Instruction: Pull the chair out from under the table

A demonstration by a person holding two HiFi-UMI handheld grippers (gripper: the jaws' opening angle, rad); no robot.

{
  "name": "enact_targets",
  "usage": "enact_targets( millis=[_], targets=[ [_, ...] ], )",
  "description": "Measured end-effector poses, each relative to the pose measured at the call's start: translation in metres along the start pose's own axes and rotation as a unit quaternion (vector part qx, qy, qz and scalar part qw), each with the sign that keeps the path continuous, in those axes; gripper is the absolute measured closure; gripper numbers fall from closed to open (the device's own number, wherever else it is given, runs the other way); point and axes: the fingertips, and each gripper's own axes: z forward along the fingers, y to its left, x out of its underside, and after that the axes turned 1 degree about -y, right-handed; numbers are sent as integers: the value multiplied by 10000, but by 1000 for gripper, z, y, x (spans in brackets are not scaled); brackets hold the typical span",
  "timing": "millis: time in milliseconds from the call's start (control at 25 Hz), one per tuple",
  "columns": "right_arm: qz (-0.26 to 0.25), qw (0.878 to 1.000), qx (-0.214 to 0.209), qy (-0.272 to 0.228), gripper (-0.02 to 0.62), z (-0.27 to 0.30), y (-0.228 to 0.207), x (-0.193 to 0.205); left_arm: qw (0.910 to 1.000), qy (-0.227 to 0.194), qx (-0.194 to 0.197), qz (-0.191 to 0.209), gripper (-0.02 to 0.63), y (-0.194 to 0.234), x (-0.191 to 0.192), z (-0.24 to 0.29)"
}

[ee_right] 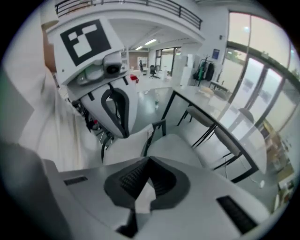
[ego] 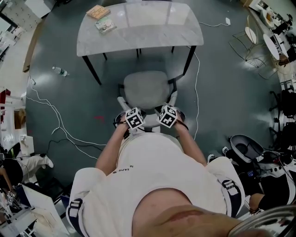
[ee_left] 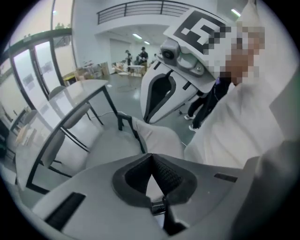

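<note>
The grey padded chair stands on the floor, drawn back from the white marble-topped table, with only the front of its seat near the table's edge. I stand right behind its backrest. My left gripper and right gripper hang side by side just above the top of the backrest, both pointing steeply down. In the left gripper view the left gripper has its pads meeting with nothing between them, and the chair seat lies below. The right gripper looks the same over the seat.
A book and a small packet lie on the table's far left corner. A plastic bottle and white cables lie on the floor to the left. Wire chairs stand at the far right, and a dark office chair at the near right.
</note>
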Motion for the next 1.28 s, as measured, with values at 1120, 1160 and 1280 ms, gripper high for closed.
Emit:
enact_targets(
  millis=[1120,1160,1280],
  targets=[
    [2264,8676,1400,-4200,581,-184,-76,-209,8237,-4307,-2704,-2508,601,100,-119,-253],
    [2278,8644,1424,-4250,581,-188,-76,-210,8186,-4392,-2726,-2504,601,99,-120,-259],
    [2302,8553,1475,-4402,581,-200,-74,-217,8053,-4583,-2856,-2447,601,96,-123,-277]
  ],
)
